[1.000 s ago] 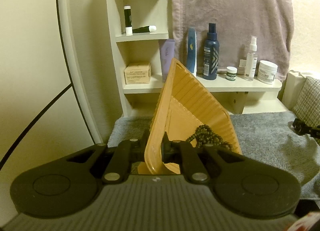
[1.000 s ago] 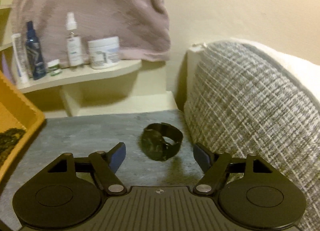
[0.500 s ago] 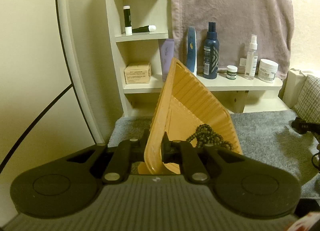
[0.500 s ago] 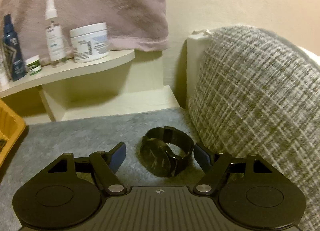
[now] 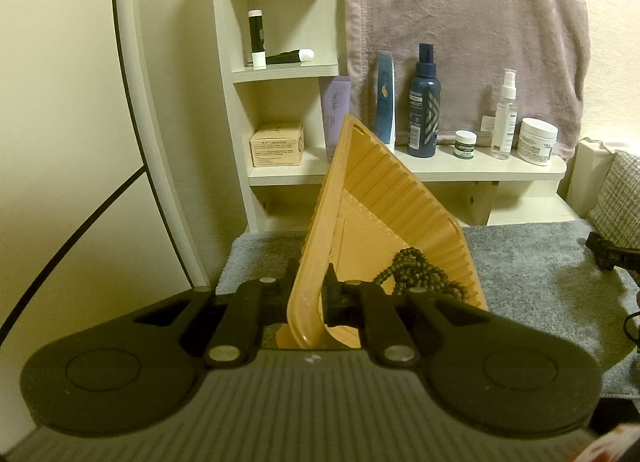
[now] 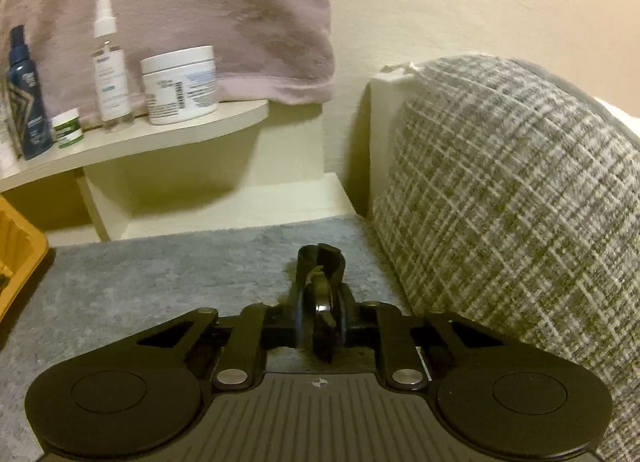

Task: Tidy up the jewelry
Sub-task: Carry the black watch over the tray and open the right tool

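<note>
Left hand-held gripper (image 5: 306, 298): fingers pinched tight on the near rim of the orange tray (image 5: 384, 198); tray tipped up on edge, its far corner highest.
Bead bracelet (image 5: 420, 274): dark beads heaped in the tray's low corner, just right of the gripped rim; near end hidden behind the gripper arm.
Right hand-held gripper (image 6: 320, 318): fingers closed in on the black watch (image 6: 320, 302), case squeezed between them.
Watch strap: loop sticks out forward past the fingertips; dial face hard to make out, lower case hidden by the gripper body.
Grey mat (image 6: 160, 274): under the watch; whether the watch touches it, cannot tell.
Tray corner, right wrist view: cut off at left edge, well left of the watch.
Checked cushion (image 6: 520, 190): just right of the watch.
Shelf (image 6: 160, 134): beyond the watch, carrying bottles and a white jar (image 6: 179, 84); labels too blurred to read.
</note>
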Demonstrator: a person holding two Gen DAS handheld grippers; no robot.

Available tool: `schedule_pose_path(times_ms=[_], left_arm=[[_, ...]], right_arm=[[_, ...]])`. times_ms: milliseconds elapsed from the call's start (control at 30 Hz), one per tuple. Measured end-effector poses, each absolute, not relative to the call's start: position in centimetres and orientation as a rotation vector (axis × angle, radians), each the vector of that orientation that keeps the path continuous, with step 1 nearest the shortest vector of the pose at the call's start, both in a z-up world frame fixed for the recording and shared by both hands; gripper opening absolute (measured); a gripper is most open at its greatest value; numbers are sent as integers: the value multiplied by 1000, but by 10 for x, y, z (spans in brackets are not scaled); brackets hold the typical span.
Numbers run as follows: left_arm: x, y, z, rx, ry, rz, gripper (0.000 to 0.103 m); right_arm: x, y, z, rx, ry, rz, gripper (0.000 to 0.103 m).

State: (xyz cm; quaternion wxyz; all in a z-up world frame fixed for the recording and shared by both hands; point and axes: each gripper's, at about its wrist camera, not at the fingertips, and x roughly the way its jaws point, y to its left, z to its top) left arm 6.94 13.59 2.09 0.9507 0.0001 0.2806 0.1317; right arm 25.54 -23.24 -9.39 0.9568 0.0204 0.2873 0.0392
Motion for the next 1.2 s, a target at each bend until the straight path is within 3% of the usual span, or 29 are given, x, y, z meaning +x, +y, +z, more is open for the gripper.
schedule_pose_path(times_ms=[400, 700, 1200], left_arm=[[69, 135, 21, 2, 568, 267, 9], [69, 135, 21, 2, 568, 267, 9], [69, 137, 21, -4, 569, 263, 9]], right_arm=[[234, -209, -68, 13, 539, 173, 14], [202, -151, -23, 33, 489, 415, 14], [168, -68, 6, -21, 481, 756, 14]])
